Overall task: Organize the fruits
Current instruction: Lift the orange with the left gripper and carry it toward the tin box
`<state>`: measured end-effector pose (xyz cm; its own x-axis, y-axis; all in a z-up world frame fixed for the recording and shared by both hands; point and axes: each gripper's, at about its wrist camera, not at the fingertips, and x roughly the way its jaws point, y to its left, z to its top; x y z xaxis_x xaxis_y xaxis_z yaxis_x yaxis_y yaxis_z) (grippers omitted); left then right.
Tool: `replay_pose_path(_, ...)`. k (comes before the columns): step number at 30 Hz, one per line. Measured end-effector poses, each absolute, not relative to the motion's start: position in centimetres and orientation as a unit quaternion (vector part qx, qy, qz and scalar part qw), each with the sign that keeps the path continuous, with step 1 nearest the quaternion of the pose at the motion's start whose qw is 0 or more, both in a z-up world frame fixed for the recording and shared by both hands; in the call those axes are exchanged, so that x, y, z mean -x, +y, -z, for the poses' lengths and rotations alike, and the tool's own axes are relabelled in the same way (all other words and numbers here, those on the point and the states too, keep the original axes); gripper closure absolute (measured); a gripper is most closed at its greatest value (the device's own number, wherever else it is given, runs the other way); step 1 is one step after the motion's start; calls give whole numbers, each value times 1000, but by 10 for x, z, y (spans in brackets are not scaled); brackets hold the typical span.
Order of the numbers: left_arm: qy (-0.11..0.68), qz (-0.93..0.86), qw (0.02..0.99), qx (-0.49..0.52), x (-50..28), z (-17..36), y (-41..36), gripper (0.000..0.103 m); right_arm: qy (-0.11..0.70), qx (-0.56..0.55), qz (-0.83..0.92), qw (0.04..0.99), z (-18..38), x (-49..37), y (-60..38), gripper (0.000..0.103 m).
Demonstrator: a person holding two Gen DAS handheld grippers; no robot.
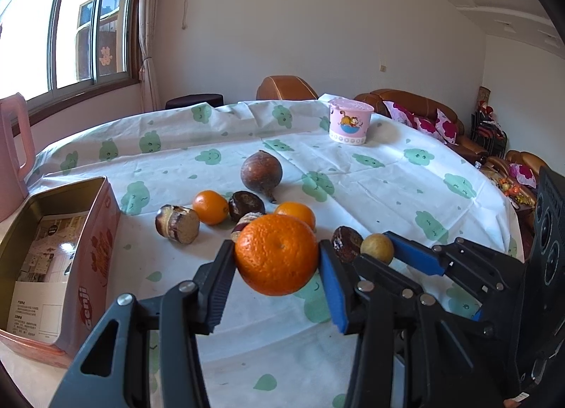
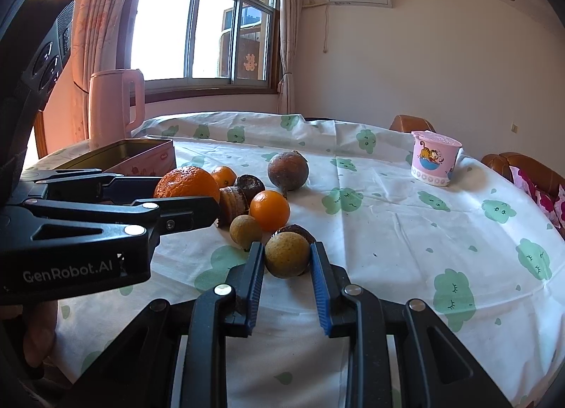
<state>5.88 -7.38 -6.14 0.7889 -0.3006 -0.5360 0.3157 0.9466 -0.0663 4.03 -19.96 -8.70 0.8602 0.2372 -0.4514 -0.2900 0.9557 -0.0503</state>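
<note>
Behind the large orange (image 1: 276,254), clamped in the left gripper (image 1: 277,268) right of the tin box (image 1: 95,249) marked "genji": half-hidden brown fruits. Farther right, right gripper (image 2: 287,268) closed on a small yellow-brown fruit (image 2: 286,254). "GenRobot.AI" legible on the left gripper.

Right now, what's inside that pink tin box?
The tin box holds printed paper leaflets against its gold lining, no fruit visible. Its near corner is hidden by the wall.
</note>
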Motion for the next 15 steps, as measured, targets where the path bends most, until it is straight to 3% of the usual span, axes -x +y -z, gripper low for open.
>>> replay_pose_path(15, 251, 156, 955, -9, -49, 57, -69, 55, 205, 59, -136, 967, 86, -34, -200, 75)
